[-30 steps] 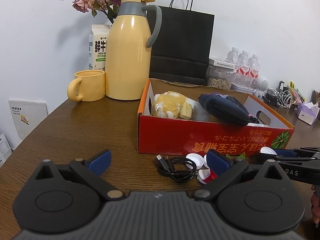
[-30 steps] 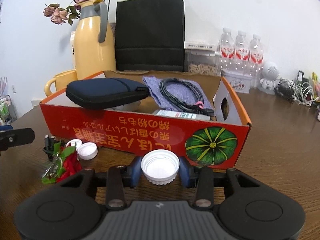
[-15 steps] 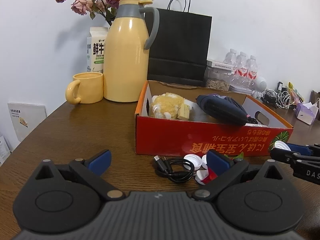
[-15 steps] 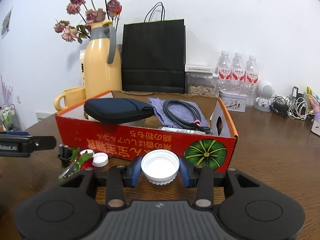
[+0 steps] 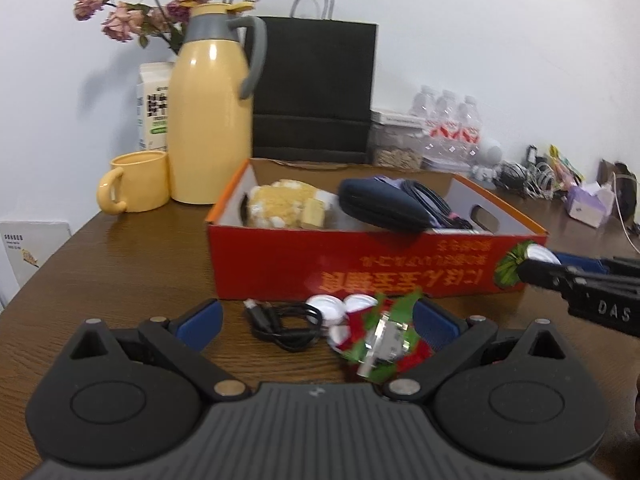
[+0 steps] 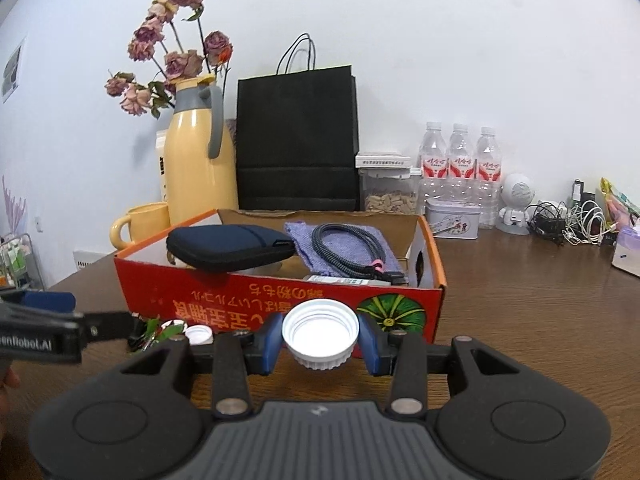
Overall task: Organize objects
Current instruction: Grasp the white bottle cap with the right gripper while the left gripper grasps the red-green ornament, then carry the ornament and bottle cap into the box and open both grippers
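Note:
A red cardboard box [image 5: 360, 264] [image 6: 276, 300] on the brown table holds a dark pouch [image 6: 228, 246], a purple cloth with a coiled cable [image 6: 344, 240] and a yellow plush item [image 5: 284, 208]. My right gripper [image 6: 320, 338] is shut on a white bottle cap [image 6: 320, 330], held above the table in front of the box; it also shows in the left wrist view [image 5: 544, 258]. My left gripper [image 5: 316, 322] is open over a black USB cable [image 5: 284, 320], two white caps [image 5: 336, 306] and a red-green wrapped trinket [image 5: 384, 340].
A yellow thermos [image 5: 210, 112] with dried roses, a yellow mug [image 5: 136, 186], a milk carton [image 5: 154, 104] and a black paper bag [image 5: 316, 92] stand behind the box. Water bottles [image 6: 460, 168], a tin [image 6: 452, 220] and tangled cables [image 6: 568, 220] are at the back right.
My right gripper has risen with the white cap, higher against the box front. My left gripper has moved forward and up, so the trinket now lies between its fingers.

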`<state>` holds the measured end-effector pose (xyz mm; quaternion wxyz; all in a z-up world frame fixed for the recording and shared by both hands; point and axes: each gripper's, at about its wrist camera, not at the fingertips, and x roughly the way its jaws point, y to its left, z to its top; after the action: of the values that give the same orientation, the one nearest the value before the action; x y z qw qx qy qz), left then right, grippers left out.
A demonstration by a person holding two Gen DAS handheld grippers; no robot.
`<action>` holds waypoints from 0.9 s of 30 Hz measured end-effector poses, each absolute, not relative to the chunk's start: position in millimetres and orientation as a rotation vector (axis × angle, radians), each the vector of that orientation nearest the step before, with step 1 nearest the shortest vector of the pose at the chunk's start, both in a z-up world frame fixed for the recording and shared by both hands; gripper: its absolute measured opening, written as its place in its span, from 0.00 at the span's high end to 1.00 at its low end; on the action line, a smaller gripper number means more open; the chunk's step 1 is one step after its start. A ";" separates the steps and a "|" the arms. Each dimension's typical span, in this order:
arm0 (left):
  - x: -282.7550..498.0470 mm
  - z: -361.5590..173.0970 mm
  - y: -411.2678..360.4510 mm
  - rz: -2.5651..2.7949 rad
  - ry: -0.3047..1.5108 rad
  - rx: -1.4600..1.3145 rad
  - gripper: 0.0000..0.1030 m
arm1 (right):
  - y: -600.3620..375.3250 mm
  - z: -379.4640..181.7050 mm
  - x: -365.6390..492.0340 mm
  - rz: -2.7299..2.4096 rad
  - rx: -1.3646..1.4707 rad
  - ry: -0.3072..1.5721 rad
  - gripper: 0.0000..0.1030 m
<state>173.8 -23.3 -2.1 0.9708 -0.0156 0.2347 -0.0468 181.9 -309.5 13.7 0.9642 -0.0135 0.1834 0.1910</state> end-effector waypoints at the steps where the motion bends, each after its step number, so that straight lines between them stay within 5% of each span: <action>1: 173.9 -3.2 -26.7 -0.102 0.479 -0.025 0.00 | -311.4 14.0 181.7 0.384 -0.023 0.370 0.62; 16: 196.3 -20.4 -61.0 -0.121 0.591 0.042 0.00 | -312.5 13.4 179.0 0.395 -0.020 0.360 0.62; 18: 196.5 -21.0 -59.1 -0.131 0.598 0.026 0.12 | -312.2 13.1 178.9 0.397 -0.022 0.362 0.62; 20: 196.3 -21.5 -57.8 -0.142 0.608 0.012 0.43 | -311.2 12.7 178.7 0.398 -0.027 0.363 0.62; 21: 196.2 -22.1 -57.6 -0.150 0.618 0.006 0.50 | -310.7 12.7 178.4 0.399 -0.029 0.363 0.62; 27: 184.0 -19.9 -56.2 -0.167 0.586 -0.001 0.59 | -310.4 12.1 178.5 0.399 -0.031 0.364 0.62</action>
<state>184.0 -56.2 -19.9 0.9540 -0.0005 0.2884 -0.0824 178.5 -310.4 12.1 0.9636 -0.0152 0.1799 0.1970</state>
